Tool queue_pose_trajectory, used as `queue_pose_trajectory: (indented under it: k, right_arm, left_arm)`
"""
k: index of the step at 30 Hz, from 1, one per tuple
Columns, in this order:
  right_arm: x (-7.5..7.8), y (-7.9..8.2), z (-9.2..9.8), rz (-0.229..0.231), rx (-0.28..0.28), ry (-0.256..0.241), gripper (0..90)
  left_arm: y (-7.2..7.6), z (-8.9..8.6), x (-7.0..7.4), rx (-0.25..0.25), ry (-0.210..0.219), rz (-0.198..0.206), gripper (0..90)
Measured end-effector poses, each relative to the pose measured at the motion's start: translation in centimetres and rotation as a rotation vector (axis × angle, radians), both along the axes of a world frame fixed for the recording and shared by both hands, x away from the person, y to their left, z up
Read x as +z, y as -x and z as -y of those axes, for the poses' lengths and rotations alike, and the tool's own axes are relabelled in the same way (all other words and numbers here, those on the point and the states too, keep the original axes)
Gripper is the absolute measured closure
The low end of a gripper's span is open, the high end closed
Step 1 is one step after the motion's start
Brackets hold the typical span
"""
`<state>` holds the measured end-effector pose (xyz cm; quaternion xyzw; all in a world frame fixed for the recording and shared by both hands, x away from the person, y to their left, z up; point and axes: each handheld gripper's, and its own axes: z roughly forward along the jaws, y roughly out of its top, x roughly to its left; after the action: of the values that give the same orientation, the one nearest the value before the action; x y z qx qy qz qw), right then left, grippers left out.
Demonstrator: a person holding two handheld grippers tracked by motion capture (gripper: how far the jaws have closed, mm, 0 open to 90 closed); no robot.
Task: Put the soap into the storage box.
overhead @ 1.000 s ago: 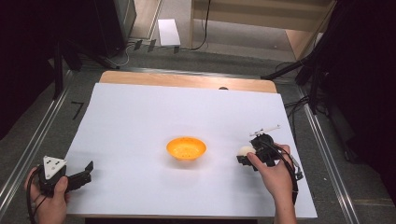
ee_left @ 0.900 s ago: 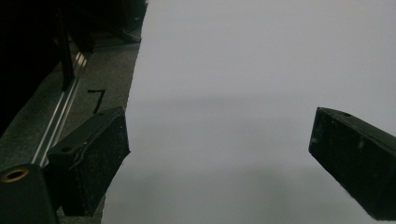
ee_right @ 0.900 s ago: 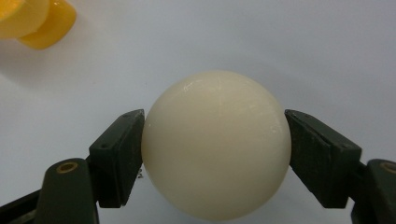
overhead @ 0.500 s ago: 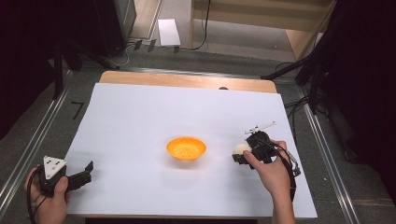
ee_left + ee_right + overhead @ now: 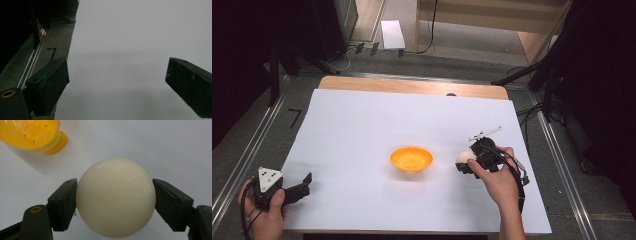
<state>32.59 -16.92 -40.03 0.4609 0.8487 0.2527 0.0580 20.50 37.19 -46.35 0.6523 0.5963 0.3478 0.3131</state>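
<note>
An orange bowl [image 5: 411,158] sits in the middle of the white table sheet [image 5: 362,130]; its rim [image 5: 32,133] shows at the top left of the right gripper view. To its right, my right gripper [image 5: 466,162] is shut on a cream white ball [image 5: 463,157], with both jaws pressed against the sides of the ball [image 5: 115,197]. The ball hangs a little above the sheet. At the front left corner, my left gripper [image 5: 304,185] rests in a hand, open, with bare sheet [image 5: 120,57] between its jaws.
A wooden strip [image 5: 412,86] borders the sheet's far edge. Metal rails [image 5: 247,155] run along both sides of the table. Dark stands and cables [image 5: 532,107] lie beyond the right side. A white sheet [image 5: 392,34] lies on the floor behind.
My right gripper has carried the ball left, toward the orange bowl. The left gripper has stayed in place.
</note>
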Motion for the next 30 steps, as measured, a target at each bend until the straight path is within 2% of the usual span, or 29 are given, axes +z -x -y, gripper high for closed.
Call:
queue_pose_trajectory:
  k: [30]
  right_arm:
    - [1.8, -0.4, -2.9, 0.03, 0.057, 0.011, 24.3]
  left_arm:
    - [0.0, 0.0, 0.0, 0.001, 0.002, 0.001, 5.6]
